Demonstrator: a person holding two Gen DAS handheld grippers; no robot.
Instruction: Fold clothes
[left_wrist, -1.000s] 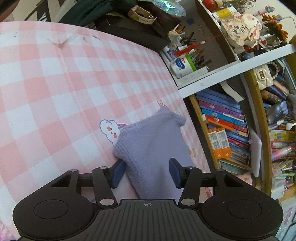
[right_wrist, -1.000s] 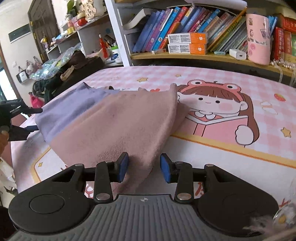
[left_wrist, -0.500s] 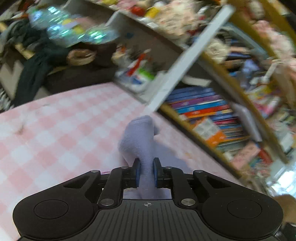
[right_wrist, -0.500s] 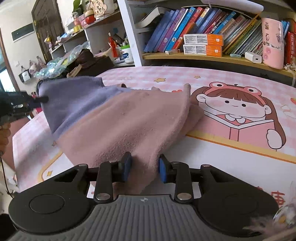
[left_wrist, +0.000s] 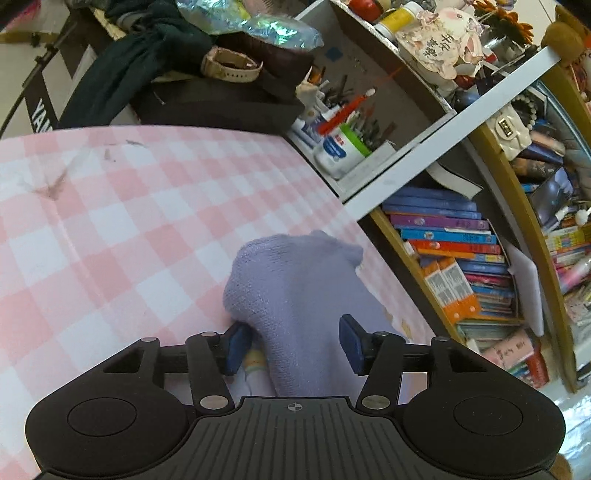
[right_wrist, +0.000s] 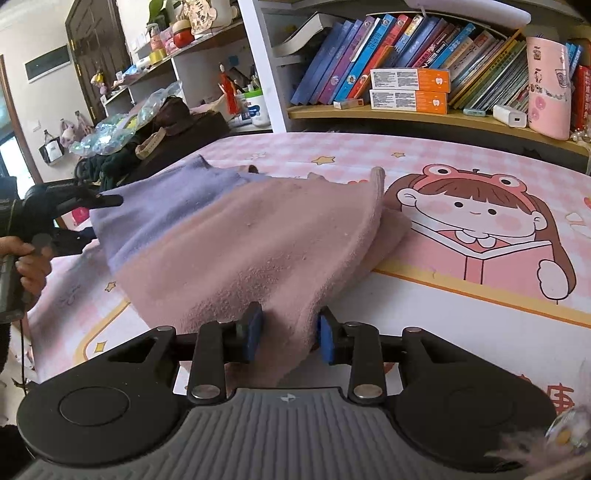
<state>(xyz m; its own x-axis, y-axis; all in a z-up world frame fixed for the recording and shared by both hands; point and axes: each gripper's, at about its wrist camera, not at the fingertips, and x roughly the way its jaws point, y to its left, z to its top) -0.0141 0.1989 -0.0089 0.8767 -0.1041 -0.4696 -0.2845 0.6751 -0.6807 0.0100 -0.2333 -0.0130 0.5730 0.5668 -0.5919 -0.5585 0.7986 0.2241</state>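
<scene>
Lying across the pink checked cartoon-print table mat (right_wrist: 461, 162), the fuzzy two-tone knit garment, lilac at one end and dusty pink at the other (right_wrist: 236, 240), has its lilac end between the wide-open blue pads of the left gripper (left_wrist: 293, 343) and its pink end between those of the right gripper (right_wrist: 290, 334), which stand partly open and only brush the cloth. Neither tool has a real hold, so lifting now would likely let the fabric slip out. A one-sided grab could drag the folded pile askew.
</scene>
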